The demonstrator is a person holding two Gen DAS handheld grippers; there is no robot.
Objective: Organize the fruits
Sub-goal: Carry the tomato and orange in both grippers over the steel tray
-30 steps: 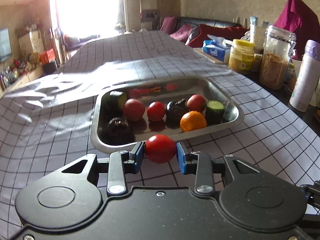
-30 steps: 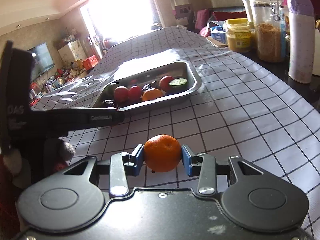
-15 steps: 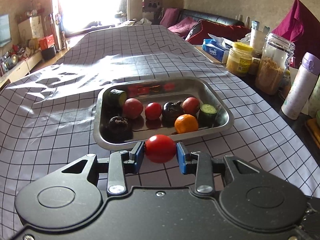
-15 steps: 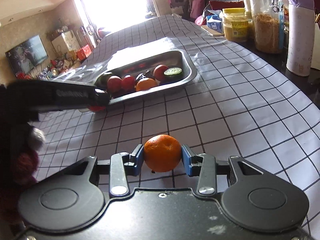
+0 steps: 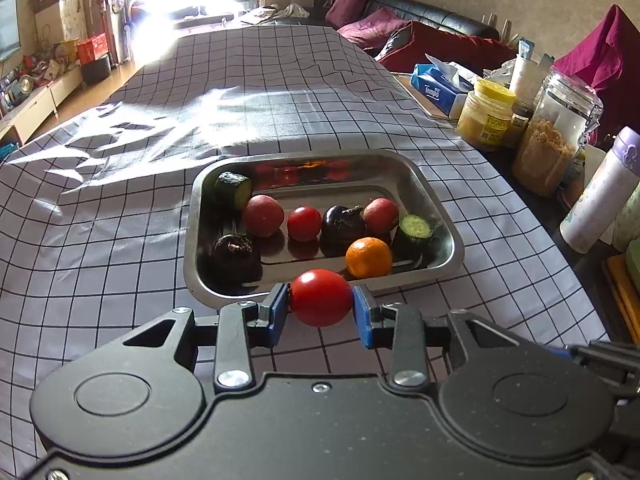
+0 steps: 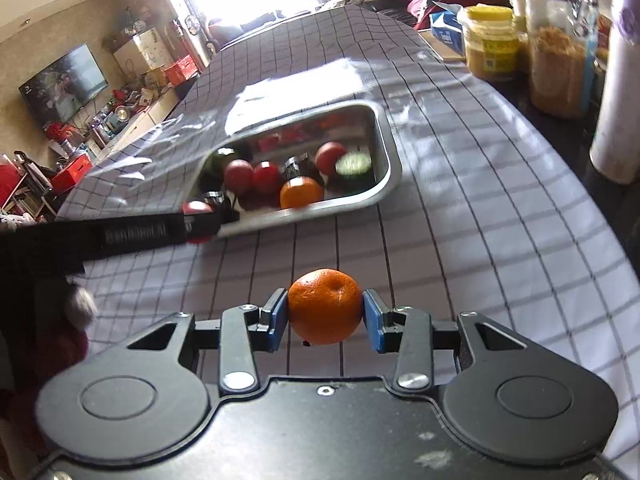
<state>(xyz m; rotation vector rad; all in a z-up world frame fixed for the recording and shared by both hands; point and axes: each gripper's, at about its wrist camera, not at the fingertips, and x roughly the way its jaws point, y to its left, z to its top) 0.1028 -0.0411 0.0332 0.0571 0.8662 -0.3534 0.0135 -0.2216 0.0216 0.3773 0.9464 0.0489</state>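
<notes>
Fruit is pinched in both grippers: left gripper (image 5: 321,307) clamps a tomato (image 5: 321,297) at the steel tray's (image 5: 440,204) near rim, right gripper (image 6: 325,316) an orange (image 6: 325,305) well short of it. Releasing early could roll either off; the crowded tray may bounce them.

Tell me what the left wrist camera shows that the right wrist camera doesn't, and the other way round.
Only the left wrist view shows the left gripper head-on, shut on a red tomato, and a dark sofa behind the table.

Only the right wrist view shows the right gripper shut on an orange, a television in full on the wall, and the left gripper from the side.

Both show the metal tray of produce on the checked tablecloth, with a second orange inside, and the yellow-lidded jar.
</notes>
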